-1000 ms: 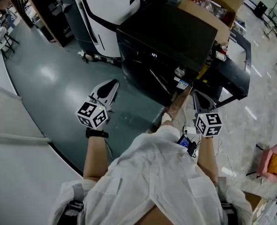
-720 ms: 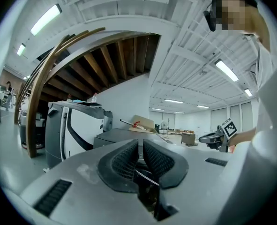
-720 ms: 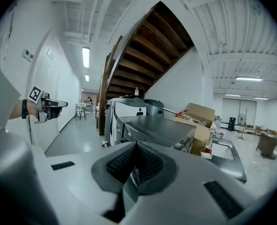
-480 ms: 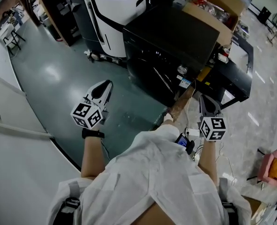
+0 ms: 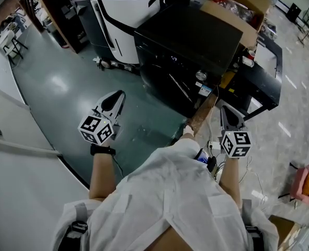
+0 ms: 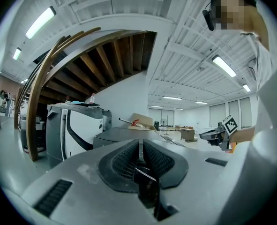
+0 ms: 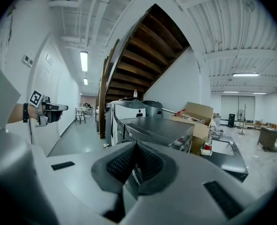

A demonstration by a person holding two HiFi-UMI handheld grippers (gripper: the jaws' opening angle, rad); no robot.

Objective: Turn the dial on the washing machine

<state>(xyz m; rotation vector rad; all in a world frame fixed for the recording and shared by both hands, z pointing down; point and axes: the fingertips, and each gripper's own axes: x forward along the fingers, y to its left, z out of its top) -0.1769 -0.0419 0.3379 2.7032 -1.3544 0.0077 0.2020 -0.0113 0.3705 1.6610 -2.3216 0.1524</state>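
Floor [image 5: 60,82] separates washing machine [image 5: 196,35] from left claw [image 5: 118,97], right claw [image 5: 225,111], both closed.

**White shirt, grey straps, black band**

The person wears a loose white shirt [image 5: 170,192]. Grey shoulder straps [image 5: 80,221] with black buckles sit at seven and five o'clock. A black wristband [image 5: 103,150] circles the left wrist at eight o'clock. The left gripper [image 5: 119,94] and right gripper [image 5: 223,109] are pale grey, each with a black-and-white marker cube [image 5: 96,129].

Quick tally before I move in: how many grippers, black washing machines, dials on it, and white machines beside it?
2 grippers: left gripper, right gripper
1 washing machine
1 dial
1 white machine
Total: 5
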